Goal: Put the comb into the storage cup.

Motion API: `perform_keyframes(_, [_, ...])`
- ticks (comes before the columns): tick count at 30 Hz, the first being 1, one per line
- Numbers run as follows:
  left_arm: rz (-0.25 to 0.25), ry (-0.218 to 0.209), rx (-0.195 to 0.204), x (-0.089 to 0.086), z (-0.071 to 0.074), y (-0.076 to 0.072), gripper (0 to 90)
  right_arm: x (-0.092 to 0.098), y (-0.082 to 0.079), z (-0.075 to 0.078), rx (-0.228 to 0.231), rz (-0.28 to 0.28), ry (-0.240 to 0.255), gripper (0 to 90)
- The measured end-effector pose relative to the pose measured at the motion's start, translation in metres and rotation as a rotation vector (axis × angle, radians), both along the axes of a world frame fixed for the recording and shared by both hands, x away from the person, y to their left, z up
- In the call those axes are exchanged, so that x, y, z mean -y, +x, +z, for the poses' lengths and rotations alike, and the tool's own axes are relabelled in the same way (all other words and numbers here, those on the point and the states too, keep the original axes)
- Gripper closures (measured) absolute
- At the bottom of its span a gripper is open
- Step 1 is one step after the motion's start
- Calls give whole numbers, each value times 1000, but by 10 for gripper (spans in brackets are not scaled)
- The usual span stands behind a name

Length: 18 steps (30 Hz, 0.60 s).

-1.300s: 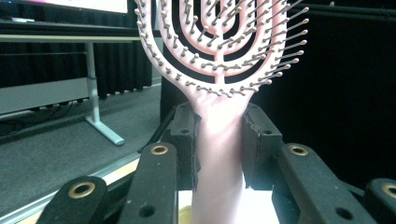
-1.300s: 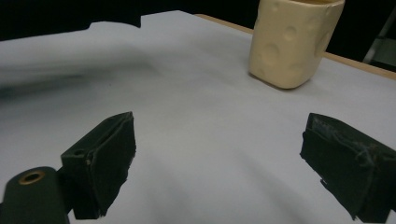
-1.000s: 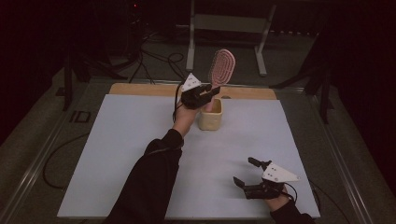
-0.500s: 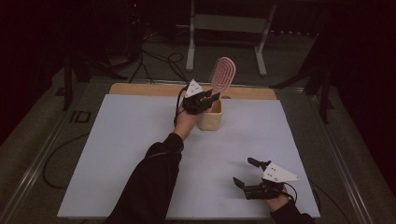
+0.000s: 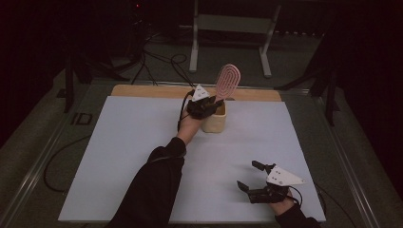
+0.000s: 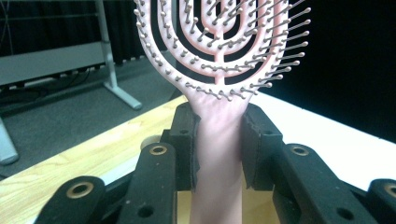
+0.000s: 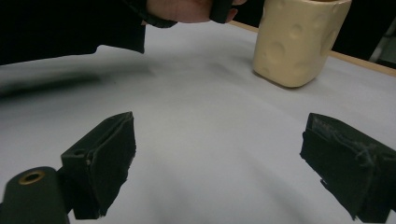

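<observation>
Nearest to me, my right claw (image 5: 250,176) rests low over the near right part of the white counter (image 5: 119,156), its two black jaws standing wide apart with nothing between them, only bare surface showing in the gap in the right gripper view. Farther out, my left arm in its dark sleeve (image 5: 152,185) stretches across the middle of the counter toward the far edge. There my left claw (image 6: 218,140) is clamped on the pink handle of a hairbrush (image 6: 219,51), the pads pressing the handle from both sides just below the oval, bristled head. The hairbrush stands nearly upright, its head leaning a little to the right in the high view, its handle going down over the mouth of a cream-coloured cup (image 5: 215,121) with round dimples. The cup stands on the counter just before a strip of bare wood (image 5: 142,91) along the far edge.
</observation>
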State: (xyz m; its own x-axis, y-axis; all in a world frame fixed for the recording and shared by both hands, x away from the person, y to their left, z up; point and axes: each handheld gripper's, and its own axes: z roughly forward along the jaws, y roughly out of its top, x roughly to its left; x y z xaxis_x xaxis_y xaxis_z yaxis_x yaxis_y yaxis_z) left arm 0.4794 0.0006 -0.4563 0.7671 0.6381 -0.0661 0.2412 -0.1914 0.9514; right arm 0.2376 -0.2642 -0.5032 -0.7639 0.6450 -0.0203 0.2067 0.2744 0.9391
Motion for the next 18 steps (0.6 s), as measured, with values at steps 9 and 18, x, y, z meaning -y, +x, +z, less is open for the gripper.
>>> perform_keyframes(9, [-64,67,-72,-5,11,2,141,0,0,0,-4,-3,0,100])
perform_keyframes(18, [-84,71,-96,-11,16,-2,26,0,0,0,-3,-7,0,100])
